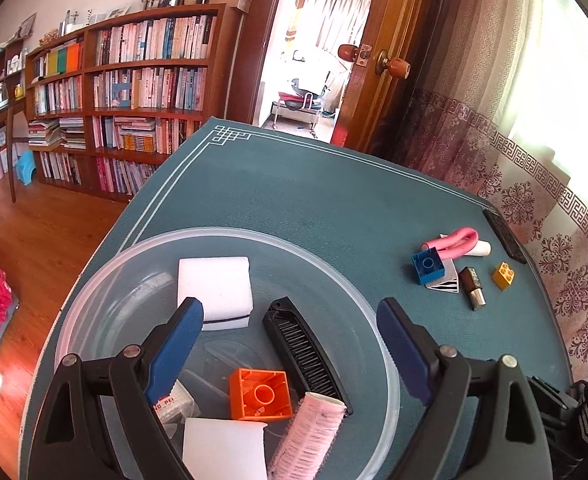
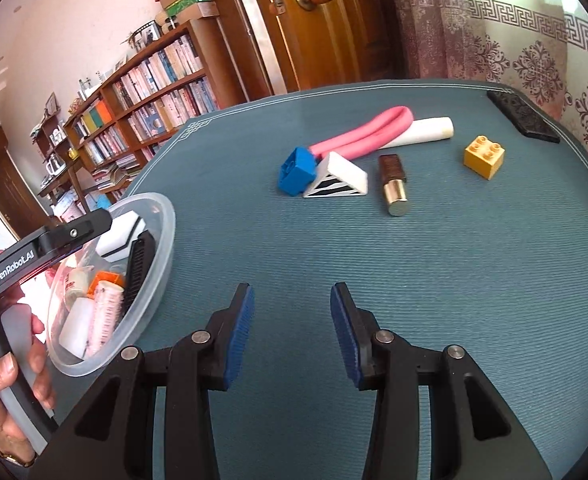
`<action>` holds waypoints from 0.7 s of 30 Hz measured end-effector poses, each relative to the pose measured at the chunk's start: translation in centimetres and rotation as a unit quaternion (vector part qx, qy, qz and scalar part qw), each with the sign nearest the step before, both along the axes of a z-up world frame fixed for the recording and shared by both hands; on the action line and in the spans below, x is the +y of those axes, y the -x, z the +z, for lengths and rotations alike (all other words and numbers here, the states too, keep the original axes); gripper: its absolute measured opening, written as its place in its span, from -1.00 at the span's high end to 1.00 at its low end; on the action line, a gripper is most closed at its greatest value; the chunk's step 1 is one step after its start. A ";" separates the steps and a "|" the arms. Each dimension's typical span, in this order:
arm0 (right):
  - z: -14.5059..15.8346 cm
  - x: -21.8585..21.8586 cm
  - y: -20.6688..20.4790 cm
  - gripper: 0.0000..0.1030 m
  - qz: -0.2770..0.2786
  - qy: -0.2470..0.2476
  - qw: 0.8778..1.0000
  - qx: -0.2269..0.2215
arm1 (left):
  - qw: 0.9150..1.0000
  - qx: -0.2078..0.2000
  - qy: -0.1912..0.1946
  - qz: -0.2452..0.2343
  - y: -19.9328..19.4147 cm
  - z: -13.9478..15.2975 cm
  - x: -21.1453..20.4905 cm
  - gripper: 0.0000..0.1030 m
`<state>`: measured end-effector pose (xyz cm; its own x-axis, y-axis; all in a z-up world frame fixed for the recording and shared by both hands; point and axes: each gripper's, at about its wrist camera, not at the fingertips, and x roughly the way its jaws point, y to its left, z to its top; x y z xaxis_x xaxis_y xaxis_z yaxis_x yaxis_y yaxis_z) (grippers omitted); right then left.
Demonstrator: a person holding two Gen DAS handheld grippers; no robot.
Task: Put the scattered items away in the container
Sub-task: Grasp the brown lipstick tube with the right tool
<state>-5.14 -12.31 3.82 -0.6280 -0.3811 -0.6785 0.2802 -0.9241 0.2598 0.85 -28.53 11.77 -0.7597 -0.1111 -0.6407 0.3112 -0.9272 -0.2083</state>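
1. The left gripper (image 1: 290,316) hangs over the clear round plastic bowl (image 1: 325,252) on the teal table mat (image 1: 313,184), its blue-padded fingers spread wide and holding nothing.
2. Inside the bowl lie a white sponge block (image 1: 214,280), a black comb (image 1: 301,350), an orange toy brick (image 1: 261,394) and a pink hair roller (image 1: 309,432).
3. The right gripper (image 2: 292,304) is low over bare mat, fingers apart and empty.
4. Beyond it, well apart from the bowl, are scattered a blue toy brick (image 2: 295,170), a folded pink foam tube (image 2: 367,132), a white cylinder (image 2: 425,130), a white striped wedge (image 2: 337,180), a brown-and-gold lipstick (image 2: 393,184) and a yellow toy brick (image 2: 485,156).
5. A hand (image 2: 10,392) grips the left tool's handle.
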 end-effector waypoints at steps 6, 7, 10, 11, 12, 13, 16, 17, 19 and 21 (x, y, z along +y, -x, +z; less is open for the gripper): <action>0.2 2.4 2.1 0.15 -0.041 -0.015 0.999 0.010 | 1.000 -0.001 0.008 -0.013 0.3 -0.3 1.1 -0.77; 0.3 2.5 2.5 0.15 -0.044 -0.019 0.999 0.014 | 1.000 0.000 0.009 -0.014 0.4 -0.3 1.2 -0.77; 0.4 2.9 4.1 0.15 -0.054 -0.032 0.998 0.023 | 1.000 0.002 0.010 -0.017 0.5 -0.3 1.5 -0.77; 0.4 3.0 4.7 0.15 -0.057 -0.035 0.997 0.024 | 1.000 0.002 0.011 -0.018 0.5 -0.3 1.6 -0.77; 0.3 3.1 5.2 0.15 -0.061 -0.037 0.997 0.026 | 1.000 0.002 0.011 -0.019 0.6 -0.3 1.7 -0.77; 0.3 3.2 5.7 0.15 -0.065 -0.040 0.997 0.026 | 1.000 0.001 0.012 -0.019 0.6 -0.4 1.7 -0.77; -0.2 3.3 7.8 0.15 -0.078 -0.048 0.996 0.022 | 1.000 -0.002 0.013 -0.019 0.8 -0.6 1.7 -0.77; -0.3 3.4 8.4 0.15 -0.080 -0.050 0.995 0.019 | 1.000 -0.002 0.012 -0.018 0.9 -0.7 1.7 -0.77; -0.5 3.4 9.4 0.15 -0.085 -0.051 0.995 0.016 | 1.000 -0.004 0.011 -0.017 1.1 -0.9 1.6 -0.77; -0.6 3.4 10.4 0.16 -0.086 -0.052 0.995 0.013 | 1.000 -0.006 0.010 -0.016 1.3 -1.1 1.5 -0.77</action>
